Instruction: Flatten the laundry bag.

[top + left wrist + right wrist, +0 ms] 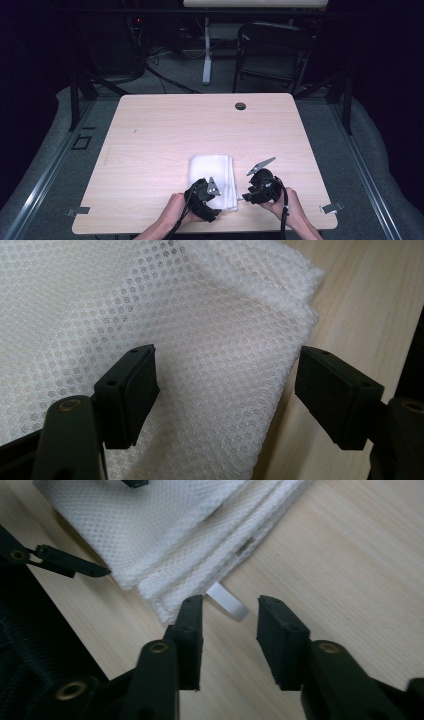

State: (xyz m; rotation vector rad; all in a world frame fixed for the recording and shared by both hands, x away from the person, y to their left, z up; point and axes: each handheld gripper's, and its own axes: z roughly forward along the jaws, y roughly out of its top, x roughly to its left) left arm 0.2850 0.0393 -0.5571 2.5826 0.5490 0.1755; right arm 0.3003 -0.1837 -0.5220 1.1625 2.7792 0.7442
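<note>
Looking down from the high view: white cloth [214,179] folded flat on the table [165,130], near the front edge, about mid-width. Left gripper [207,197] down on the cloth's near-left corner, left hand [172,212] behind it. Right gripper [250,192] just beside the cloth's right edge at the near corner, right hand [290,207] wrapped round its body. Grippers close together, facing across the cloth's near end. Round dark hole [240,106] in the tabletop far back, well apart from all this. Chair [270,50] beyond the table on the floor.

Switching to the left gripper view: mesh-textured cloth [150,315] right under the jaws, folded layers stacked at its edge. Left gripper [227,390] spread, one pad over the cloth's top face, the other out past the folded edge over bare table [365,305]. Cloth edge sitting between the jaws, pads not pressing on it. Whether the lower pad touches the fabric, cannot tell.

Over to the right gripper view: cloth [165,525] lying across the top, several layers showing along its edge, small white tag [227,601] poking out onto the wood. Right gripper [230,630] with a narrow gap left, jaws apart, nothing pinched. One jaw tip right at the cloth's corner, tag just ahead of the gap. Left gripper's dark frame [65,562] at the left margin.
</note>
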